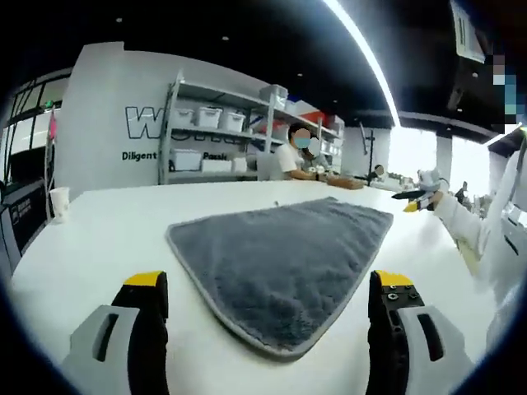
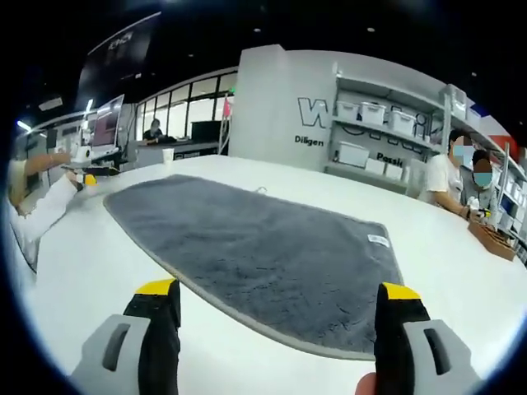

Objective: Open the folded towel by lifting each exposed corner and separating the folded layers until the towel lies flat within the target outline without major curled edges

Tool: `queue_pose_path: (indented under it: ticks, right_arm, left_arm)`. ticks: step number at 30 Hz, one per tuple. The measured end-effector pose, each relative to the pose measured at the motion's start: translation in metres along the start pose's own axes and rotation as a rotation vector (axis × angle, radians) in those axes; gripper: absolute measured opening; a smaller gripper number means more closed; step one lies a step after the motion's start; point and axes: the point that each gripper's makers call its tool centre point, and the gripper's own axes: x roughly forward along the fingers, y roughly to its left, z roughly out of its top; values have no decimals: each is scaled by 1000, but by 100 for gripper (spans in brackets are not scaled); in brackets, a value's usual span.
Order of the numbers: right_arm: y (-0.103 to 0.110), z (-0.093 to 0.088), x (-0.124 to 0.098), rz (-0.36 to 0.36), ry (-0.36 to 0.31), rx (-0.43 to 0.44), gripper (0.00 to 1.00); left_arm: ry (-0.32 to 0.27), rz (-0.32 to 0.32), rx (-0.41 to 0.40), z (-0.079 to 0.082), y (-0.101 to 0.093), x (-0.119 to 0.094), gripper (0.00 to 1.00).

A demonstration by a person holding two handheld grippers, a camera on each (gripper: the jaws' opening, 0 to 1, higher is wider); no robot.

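Both tongs, left [image 1: 268,288] and right [image 2: 280,296], were held wide open and empty low in frame. Just ahead, the towel [image 2: 255,255] was spread on the counter [image 2: 99,271], its long axis slanting upper left to lower right; the left tongs' near corner [image 1: 276,350] was judged closest.

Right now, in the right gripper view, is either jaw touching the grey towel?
No. The right gripper has its jaws spread wide and empty above the white table, short of the near edge of the grey towel.
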Motion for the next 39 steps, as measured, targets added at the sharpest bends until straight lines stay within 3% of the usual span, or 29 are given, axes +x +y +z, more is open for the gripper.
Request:
queue_pose_path:
  ticks: [4,8,13,21,25,32,36,39]
  right_arm:
    - [-2,-9,3,10,-3,14,99]
    - [-3,-16,3,14,5,20,99]
    - [-4,-15,0,18,-12,18,99]
    - [-3,-13,-5,23,-33,21,99]
    - [-5,-13,-7,17,-36,25,99]
    - [-9,-14,-9,9,-35,31,99]
    - [-8,-15,-9,9,-27,29,99]
    - [-10,-16,-8,4,-20,29,99]
  left_arm:
    - [-36,-53,15,2,-8,7,99]
    - [-36,-71,-28,3,2,19,99]
    - [-3,-38,-59,13,38,35,99]
    - [37,19,-85,27,95,78,99]
    - [24,25,-128,33,117,105,93]
    - [123,104,-147,9,152,142,79]
    - [146,143,-140,2,166,155,70]
    - [156,164,-123,0,173,162,57]
